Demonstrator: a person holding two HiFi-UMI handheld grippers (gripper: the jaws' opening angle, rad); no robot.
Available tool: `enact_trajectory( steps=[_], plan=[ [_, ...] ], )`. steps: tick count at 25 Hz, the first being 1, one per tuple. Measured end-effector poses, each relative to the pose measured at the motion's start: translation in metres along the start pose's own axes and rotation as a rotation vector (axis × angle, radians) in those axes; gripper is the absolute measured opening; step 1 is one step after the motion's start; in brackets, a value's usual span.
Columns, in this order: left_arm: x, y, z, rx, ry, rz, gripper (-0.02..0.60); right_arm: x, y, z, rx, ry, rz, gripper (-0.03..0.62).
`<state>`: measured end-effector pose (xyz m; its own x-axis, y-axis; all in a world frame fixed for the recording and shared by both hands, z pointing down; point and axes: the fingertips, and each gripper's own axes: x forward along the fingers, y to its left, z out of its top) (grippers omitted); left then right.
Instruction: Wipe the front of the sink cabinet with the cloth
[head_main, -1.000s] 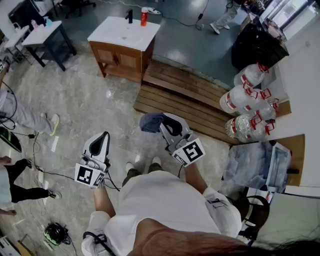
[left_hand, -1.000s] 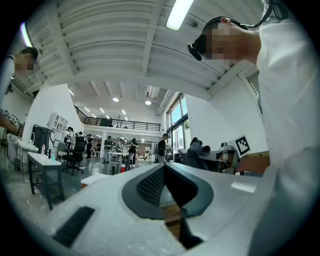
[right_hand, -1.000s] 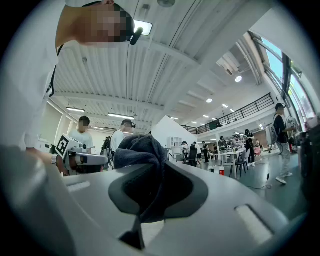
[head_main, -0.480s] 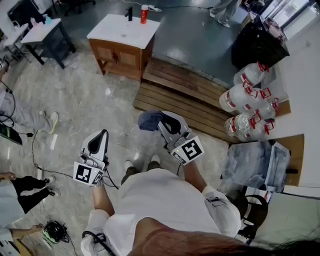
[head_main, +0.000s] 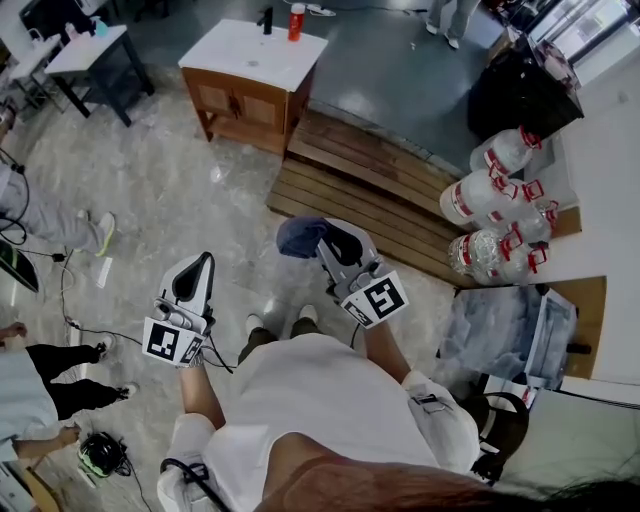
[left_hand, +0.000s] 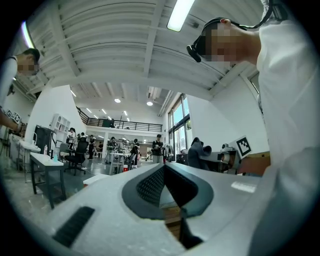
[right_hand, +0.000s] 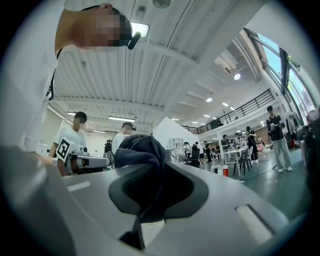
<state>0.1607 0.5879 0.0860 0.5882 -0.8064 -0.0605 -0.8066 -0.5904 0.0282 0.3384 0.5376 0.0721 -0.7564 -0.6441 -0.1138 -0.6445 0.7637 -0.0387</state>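
The wooden sink cabinet (head_main: 245, 108) with its white top (head_main: 250, 55) stands far ahead at the top of the head view, front doors facing me. A black tap (head_main: 266, 18) and a red bottle (head_main: 297, 20) are on its back edge. My right gripper (head_main: 326, 235) is shut on a bunched blue-grey cloth (head_main: 298, 238), held over the floor well short of the cabinet. In the right gripper view the cloth (right_hand: 137, 147) bulges out past the right gripper (right_hand: 152, 172). My left gripper (head_main: 205, 263) hangs lower left; in its own view the left gripper (left_hand: 164, 167) is shut and holds nothing.
A slatted wooden platform (head_main: 370, 190) lies right of the cabinet. Several large water bottles (head_main: 495, 195) and a black bag (head_main: 520, 90) crowd the right side. A dark table (head_main: 90, 50) stands at the top left. Bystanders' legs (head_main: 55, 225) and cables (head_main: 85, 330) are on the left floor.
Both grippers keep almost the same pose, the right one still clamping the cloth. The view has drifted slightly toward the cabinet. The bystanders' legs at the left have shifted.
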Motion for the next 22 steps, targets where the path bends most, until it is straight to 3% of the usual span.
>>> enact_trajectory(
  steps=[15, 19, 22],
  plan=[
    [0.066, -0.009, -0.021, 0.022, 0.031, 0.073, 0.002, 0.016, -0.052, -0.026, 0.047, -0.005, 0.149, 0.054],
    [0.081, 0.019, -0.025, 0.019, 0.024, 0.076, 0.002, 0.044, -0.058, -0.040, 0.064, 0.003, 0.178, 0.054],
    [0.092, 0.063, -0.032, 0.022, 0.017, 0.069, 0.002, 0.084, -0.060, -0.053, 0.061, 0.014, 0.185, 0.054]
  ],
)
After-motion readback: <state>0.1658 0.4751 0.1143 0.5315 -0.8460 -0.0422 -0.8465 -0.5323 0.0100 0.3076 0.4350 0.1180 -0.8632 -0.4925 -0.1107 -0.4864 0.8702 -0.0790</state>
